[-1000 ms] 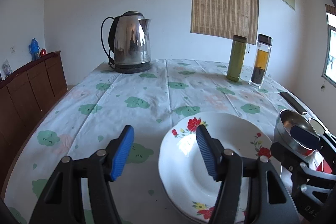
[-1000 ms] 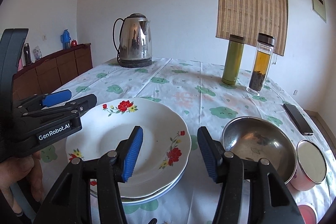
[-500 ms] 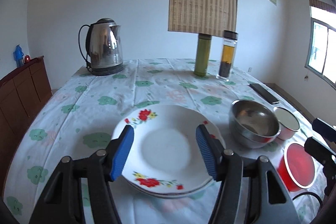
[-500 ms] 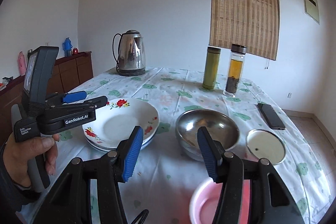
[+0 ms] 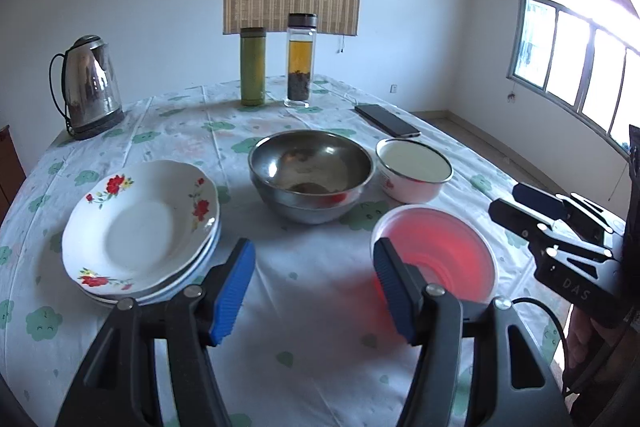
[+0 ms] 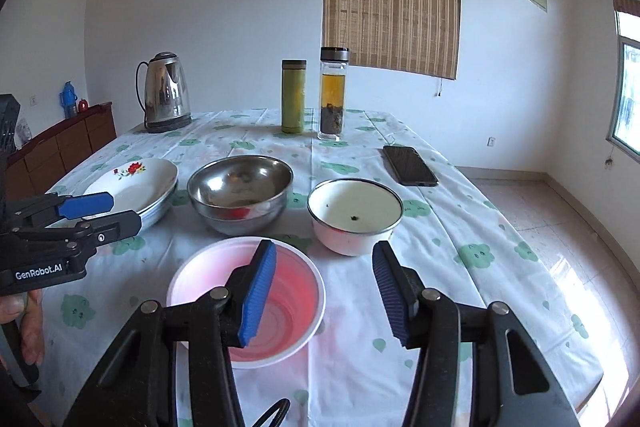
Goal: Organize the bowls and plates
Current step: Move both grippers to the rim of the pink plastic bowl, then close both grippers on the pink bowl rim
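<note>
A stack of white floral plates (image 5: 136, 231) (image 6: 136, 187) sits at the table's left. A steel bowl (image 5: 310, 173) (image 6: 240, 191) stands in the middle, a white enamel bowl (image 5: 414, 169) (image 6: 354, 215) to its right, and a pink plastic bowl (image 5: 436, 253) (image 6: 246, 297) nearest me. My left gripper (image 5: 314, 287) is open and empty above the cloth between the plates and the pink bowl. My right gripper (image 6: 324, 295) is open and empty above the pink bowl's right rim.
A steel kettle (image 5: 88, 87) (image 6: 166, 93), a green flask (image 5: 252, 67) (image 6: 293, 95) and a glass tea bottle (image 5: 300, 61) (image 6: 333, 93) stand at the far side. A black phone (image 5: 386, 121) (image 6: 410, 165) lies at the right. A wooden sideboard (image 6: 60, 143) stands left of the table.
Both grippers have pulled back and risen away from the plates and swung right. The steel, enamel and pink bowls have come into full view. Both stay open.
</note>
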Demonstrator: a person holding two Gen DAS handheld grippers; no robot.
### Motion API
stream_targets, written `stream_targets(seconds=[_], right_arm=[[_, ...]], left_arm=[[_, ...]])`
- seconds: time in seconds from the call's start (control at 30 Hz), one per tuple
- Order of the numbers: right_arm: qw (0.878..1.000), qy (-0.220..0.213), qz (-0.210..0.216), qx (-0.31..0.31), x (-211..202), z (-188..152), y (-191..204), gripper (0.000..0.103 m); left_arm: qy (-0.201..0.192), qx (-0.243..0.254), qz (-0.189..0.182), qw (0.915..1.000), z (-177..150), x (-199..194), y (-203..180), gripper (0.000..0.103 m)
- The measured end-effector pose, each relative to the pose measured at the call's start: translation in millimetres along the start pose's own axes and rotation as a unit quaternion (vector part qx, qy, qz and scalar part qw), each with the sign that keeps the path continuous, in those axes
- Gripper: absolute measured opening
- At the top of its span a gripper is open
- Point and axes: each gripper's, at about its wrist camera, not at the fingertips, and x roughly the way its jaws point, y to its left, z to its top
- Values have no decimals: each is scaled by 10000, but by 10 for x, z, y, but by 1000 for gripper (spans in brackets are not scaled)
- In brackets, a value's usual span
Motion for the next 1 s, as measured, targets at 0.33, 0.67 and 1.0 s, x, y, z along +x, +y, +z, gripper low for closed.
stream_targets(seconds=[0.33,0.67,1.0], right_arm=[[9993,208,268,158,94,-153,-112,40],[9977,386,491,269,205,-241,-103,35],[9969,461,584,253,266,-276,-79,17]], left_arm=[[230,106,-329,9991,-56,104,-270,51],[493,93,-495,9975,-136,241,-340,32],[555,62,-564,9968,-169,310,-353,17]])
